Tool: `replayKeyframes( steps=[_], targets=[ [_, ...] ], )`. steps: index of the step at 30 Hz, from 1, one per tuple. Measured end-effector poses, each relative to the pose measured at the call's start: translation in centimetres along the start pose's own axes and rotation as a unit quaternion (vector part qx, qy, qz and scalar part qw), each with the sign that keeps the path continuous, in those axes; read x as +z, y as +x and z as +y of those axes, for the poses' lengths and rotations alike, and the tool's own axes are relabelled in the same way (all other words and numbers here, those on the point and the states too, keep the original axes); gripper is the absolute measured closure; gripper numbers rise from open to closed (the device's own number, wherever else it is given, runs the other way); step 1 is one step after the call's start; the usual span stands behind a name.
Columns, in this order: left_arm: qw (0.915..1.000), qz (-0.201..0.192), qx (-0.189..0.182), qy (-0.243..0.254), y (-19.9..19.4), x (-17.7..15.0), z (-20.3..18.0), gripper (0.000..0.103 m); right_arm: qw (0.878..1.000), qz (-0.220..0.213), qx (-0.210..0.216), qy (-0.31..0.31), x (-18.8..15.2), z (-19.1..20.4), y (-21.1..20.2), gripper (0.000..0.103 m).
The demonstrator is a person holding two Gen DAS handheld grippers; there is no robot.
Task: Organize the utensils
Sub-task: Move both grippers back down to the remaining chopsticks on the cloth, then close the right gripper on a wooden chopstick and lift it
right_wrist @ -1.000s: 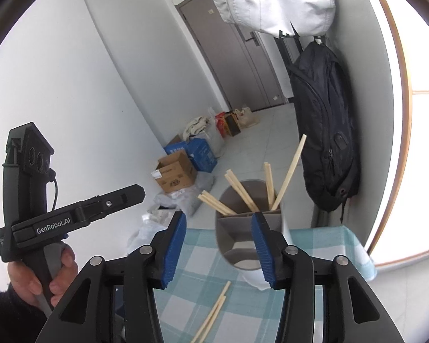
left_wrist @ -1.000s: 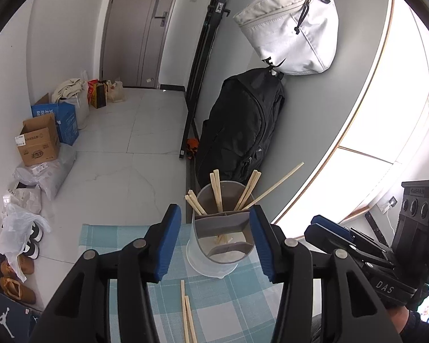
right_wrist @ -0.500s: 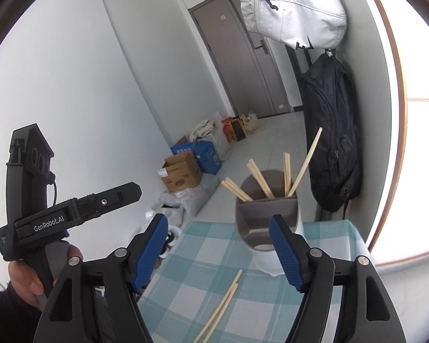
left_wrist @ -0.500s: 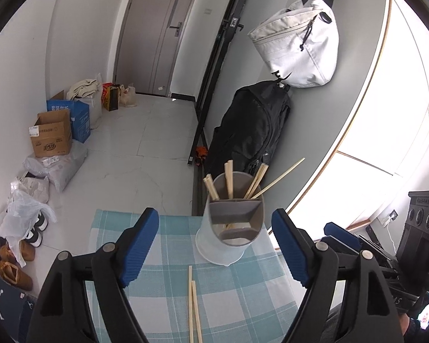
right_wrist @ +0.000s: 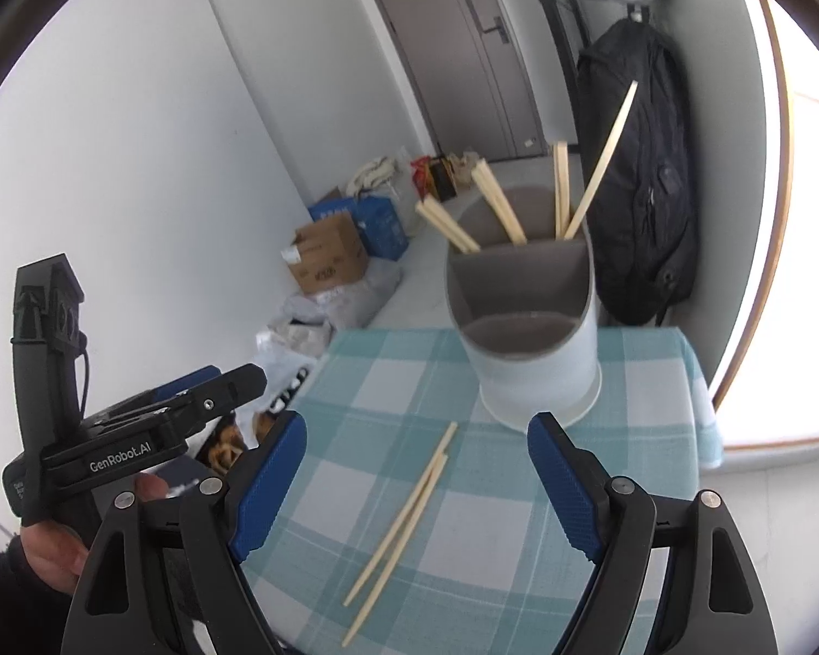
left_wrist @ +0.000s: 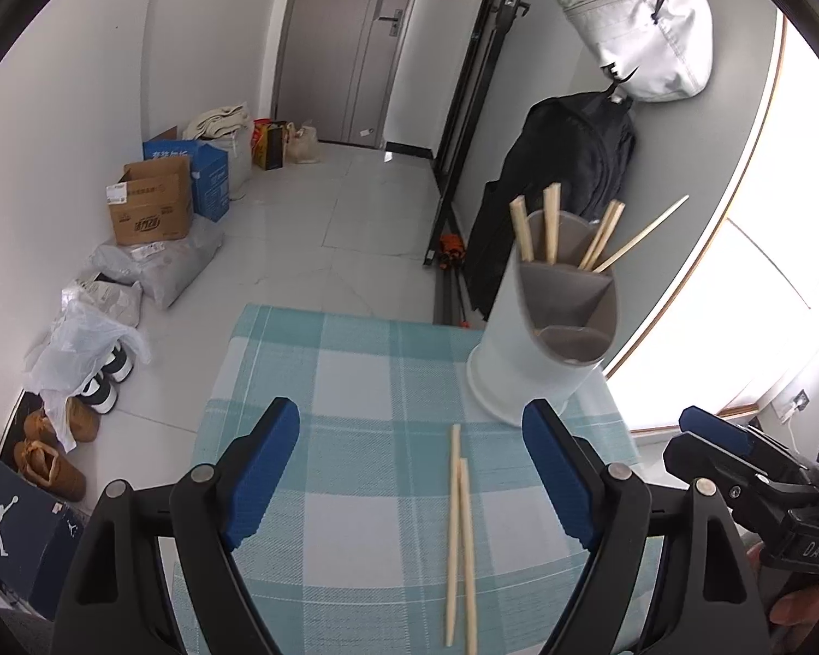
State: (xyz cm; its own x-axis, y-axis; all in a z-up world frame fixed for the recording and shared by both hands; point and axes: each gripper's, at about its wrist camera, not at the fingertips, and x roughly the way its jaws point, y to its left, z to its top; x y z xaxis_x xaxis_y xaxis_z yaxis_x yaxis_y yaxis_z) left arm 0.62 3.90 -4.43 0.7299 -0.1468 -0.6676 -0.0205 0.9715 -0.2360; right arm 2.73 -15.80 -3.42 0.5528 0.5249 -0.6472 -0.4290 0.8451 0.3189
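Left wrist view: left tool (left_wrist: pixel 409 477) angled down over the checked bench (left_wrist: pixel 327 382), jaws spread, just widened, gripping nothing; two chopsticks (left_wrist: pixel 458 535) lie between them; holder (left_wrist: pixel 546 338) beyond.
Right wrist view: right tool (right_wrist: pixel 415 483) likewise spread, just widened, empty, above the chopsticks (right_wrist: pixel 404 518); holder (right_wrist: pixel 529 338) behind.

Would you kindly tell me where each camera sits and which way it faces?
Left wrist: on the left gripper, aimed down over the table; right gripper at right edge.
Right wrist: on the right gripper, aimed likewise; left gripper and hand at left.
Shared: loose chopsticks, holder.
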Motion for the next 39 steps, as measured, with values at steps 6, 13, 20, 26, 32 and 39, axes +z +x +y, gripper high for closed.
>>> replayKeyframes(
  steps=[6, 13, 20, 26, 32, 39],
  targets=[
    [0.9998, 0.005, 0.018, -0.012, 0.6, -0.5, 2.0, 0.022, 0.997, 0.073, -0.023, 0.001, -0.7, 0.0, 4.3, 0.020],
    [0.9991, 0.021, 0.022, -0.028, 1.2, -0.7, 3.6, 0.022, 0.987, 0.151, -0.046, -0.011, -1.3, 0.0, 9.8, 0.045],
    [0.9984, 0.039, 0.018, -0.039, 1.6, -0.9, 4.5, 0.022, 0.975, 0.214, -0.055, 0.008, -2.1, -1.2, 13.8, 0.069],
    [0.9978, 0.044, 0.013, -0.048, 1.6, -0.6, 5.3, 0.022, 0.966, 0.242, -0.087, -0.026, -1.8, -0.6, 15.7, 0.082],
    [0.9968, 0.049, 0.012, -0.061, 1.6, -0.6, 5.9, 0.022, 0.962, 0.253, -0.091, -0.044, -1.6, 0.1, 16.1, 0.085],
    [0.9955, 0.058, 0.011, -0.074, 1.8, -0.6, 6.5, 0.022, 0.958, 0.257, -0.116, -0.060, -1.4, 0.8, 16.2, 0.085]
  ],
)
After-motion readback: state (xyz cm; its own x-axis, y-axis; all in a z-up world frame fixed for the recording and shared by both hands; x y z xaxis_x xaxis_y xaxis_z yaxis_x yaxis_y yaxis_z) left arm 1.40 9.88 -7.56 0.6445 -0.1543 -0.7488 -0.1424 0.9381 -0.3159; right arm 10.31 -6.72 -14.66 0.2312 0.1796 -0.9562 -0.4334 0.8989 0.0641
